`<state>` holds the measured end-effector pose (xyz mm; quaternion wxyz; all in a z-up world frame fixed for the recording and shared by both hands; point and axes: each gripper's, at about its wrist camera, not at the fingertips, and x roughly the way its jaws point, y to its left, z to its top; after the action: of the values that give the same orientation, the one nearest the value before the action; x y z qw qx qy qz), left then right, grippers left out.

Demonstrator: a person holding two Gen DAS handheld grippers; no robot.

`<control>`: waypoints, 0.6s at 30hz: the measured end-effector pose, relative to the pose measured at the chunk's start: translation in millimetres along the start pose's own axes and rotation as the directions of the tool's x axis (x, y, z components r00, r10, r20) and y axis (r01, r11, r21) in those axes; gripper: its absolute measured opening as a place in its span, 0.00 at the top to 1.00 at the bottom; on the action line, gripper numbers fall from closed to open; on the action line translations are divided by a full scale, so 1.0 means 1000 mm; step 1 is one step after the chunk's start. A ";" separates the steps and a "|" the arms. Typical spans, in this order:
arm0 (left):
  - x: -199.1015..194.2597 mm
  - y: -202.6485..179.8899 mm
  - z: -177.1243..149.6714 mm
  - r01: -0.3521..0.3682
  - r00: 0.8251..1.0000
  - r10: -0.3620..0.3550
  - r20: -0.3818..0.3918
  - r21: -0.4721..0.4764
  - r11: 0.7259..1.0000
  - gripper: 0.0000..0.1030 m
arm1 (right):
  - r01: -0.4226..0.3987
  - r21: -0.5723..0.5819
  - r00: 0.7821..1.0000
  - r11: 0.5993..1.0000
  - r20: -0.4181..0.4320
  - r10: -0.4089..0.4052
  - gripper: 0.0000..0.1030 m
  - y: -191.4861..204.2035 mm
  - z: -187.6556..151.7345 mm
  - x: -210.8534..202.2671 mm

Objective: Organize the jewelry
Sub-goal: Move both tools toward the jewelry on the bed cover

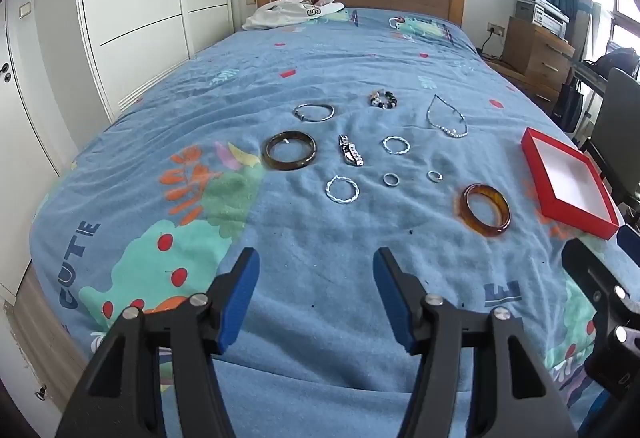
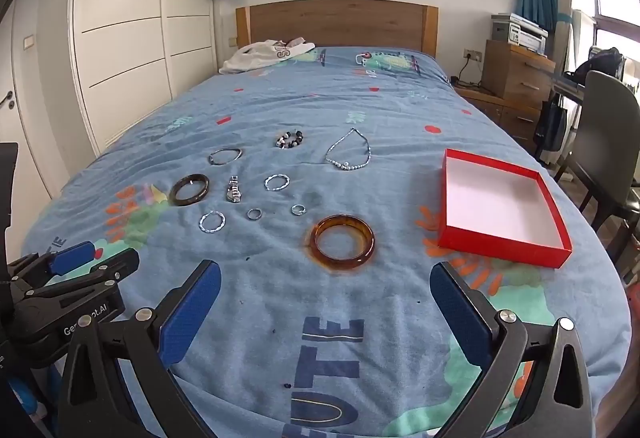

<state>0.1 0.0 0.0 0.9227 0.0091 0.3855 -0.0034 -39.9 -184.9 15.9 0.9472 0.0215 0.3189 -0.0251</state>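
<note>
Jewelry lies spread on the blue bedspread. An amber bangle (image 2: 342,242) (image 1: 485,210) lies nearest, just ahead of my open, empty right gripper (image 2: 326,292). Farther back are a dark bangle (image 2: 189,189) (image 1: 289,150), twisted silver hoops (image 2: 212,221) (image 1: 342,189), small rings (image 2: 254,214), a watch (image 1: 350,150), a silver bracelet (image 1: 314,112), a beaded bracelet (image 1: 383,99) and a silver necklace (image 2: 349,154). An empty red box (image 2: 498,204) (image 1: 570,182) sits to the right. My left gripper (image 1: 316,280) is open and empty, short of the jewelry.
White clothing (image 2: 264,54) lies by the wooden headboard. White wardrobe doors (image 2: 120,38) line the left side. A wooden dresser (image 2: 516,78) and a dark chair (image 2: 604,142) stand to the right of the bed.
</note>
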 end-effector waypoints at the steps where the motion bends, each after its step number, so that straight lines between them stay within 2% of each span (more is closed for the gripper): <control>1: 0.000 -0.001 0.000 0.000 1.000 0.000 0.000 -0.002 1.000 0.44 | 0.003 -0.002 1.000 1.000 -0.003 -0.003 0.01 0.000 0.001 0.001; 11: 0.001 0.005 0.002 0.000 1.000 0.000 0.016 -0.006 1.000 0.44 | 0.001 -0.005 1.000 1.000 -0.027 -0.001 0.01 0.001 0.003 0.005; 18: 0.013 0.002 0.001 0.017 0.999 -0.017 -0.036 -0.008 1.000 0.44 | -0.009 -0.007 0.998 1.000 -0.065 0.008 0.01 0.003 0.005 0.009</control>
<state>10.4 2.2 -8.4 0.9156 0.0023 0.4021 -0.0094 -29.3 -182.2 14.3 0.9365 0.0202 0.3496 -0.0191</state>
